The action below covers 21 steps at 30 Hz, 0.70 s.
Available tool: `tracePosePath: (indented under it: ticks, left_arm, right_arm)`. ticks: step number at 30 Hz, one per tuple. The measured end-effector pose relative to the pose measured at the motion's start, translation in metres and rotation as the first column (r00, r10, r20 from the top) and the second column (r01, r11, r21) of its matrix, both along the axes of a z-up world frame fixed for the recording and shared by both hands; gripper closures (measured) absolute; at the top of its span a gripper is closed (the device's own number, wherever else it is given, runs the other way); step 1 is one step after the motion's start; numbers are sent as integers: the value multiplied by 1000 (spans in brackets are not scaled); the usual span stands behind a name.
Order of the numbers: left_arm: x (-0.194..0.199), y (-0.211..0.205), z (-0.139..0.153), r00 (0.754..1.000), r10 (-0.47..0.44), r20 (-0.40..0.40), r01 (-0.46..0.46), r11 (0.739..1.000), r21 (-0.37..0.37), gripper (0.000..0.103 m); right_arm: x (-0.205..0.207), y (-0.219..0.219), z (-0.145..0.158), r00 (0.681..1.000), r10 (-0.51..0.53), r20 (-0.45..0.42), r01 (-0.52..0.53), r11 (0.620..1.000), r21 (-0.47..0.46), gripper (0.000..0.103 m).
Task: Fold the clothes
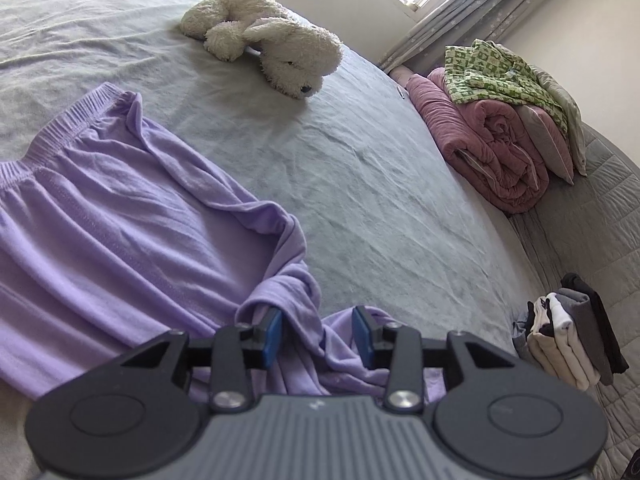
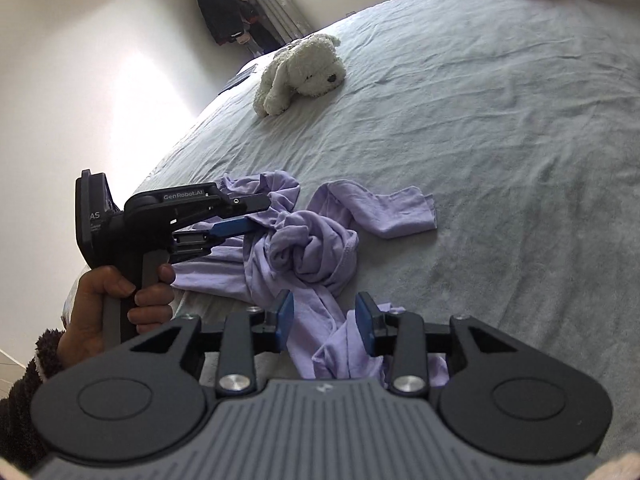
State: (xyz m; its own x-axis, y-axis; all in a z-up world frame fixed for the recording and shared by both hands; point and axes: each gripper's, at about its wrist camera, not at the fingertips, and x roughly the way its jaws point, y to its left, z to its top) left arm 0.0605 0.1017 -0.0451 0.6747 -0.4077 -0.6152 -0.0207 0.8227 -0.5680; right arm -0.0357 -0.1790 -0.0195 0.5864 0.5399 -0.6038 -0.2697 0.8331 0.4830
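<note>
A lilac pair of pants [image 1: 100, 216] lies on the grey bed sheet [image 1: 380, 184], waistband at the far left, legs bunched toward me. My left gripper [image 1: 318, 334] is open, its blue pads either side of a crumpled fold of the lilac cloth. In the right wrist view the same pants [image 2: 312, 248] lie twisted in a heap, one leg end [image 2: 400, 212] stretched to the right. My right gripper [image 2: 325, 326] is open, with a strip of lilac cloth between its pads. The left gripper also shows in the right wrist view [image 2: 256, 216], held in a hand, its tips in the heap.
A white plush dog [image 1: 272, 40] lies farther up the bed; it also shows in the right wrist view [image 2: 300, 74]. A pink quilt with a green patterned garment [image 1: 496, 120] sits at the right. A stack of folded clothes [image 1: 568, 344] stands near the right edge.
</note>
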Motion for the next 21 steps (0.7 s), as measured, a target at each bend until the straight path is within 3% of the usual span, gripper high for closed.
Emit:
tracePosePath:
  ticks: [3,6,7,9,10,11,15,21]
  left_arm:
    - [3,10,1,999,34,0,-34,999,-28,64]
    - [6,22,1,997,74,1,-73,996,-42,64]
    - [7,27,1,996,87,2,-87,995,-44,64]
    - [10,35,-1,994,107,-2,-107,993,-43,65]
    - [12,39,-3,994,113,-8,-113,993,-43,66]
    - [13,42,-5,993,117,-16,-118,992,-42,66]
    - [14,53,-11,991,127,-32,-129,991,-47,66]
    - [13,66,-18,987,141,-75,-145,987,-63,66]
  right_arm:
    - [9,27,-1,997,75,0,-75,991,-114,60]
    - [23,59,-25,973,168,-159,-208,935,-287,60]
    - [22,67,-29,970,184,-157,-228,916,-330,62]
    - [20,81,-33,966,218,-137,-256,871,-419,76]
    - [20,83,-32,967,222,-126,-255,864,-434,90]
    - [20,85,-30,968,224,-114,-251,862,-441,95]
    - [27,77,-13,983,180,-45,-182,887,-424,96]
    - [41,57,38,992,16,121,27,939,-342,97]
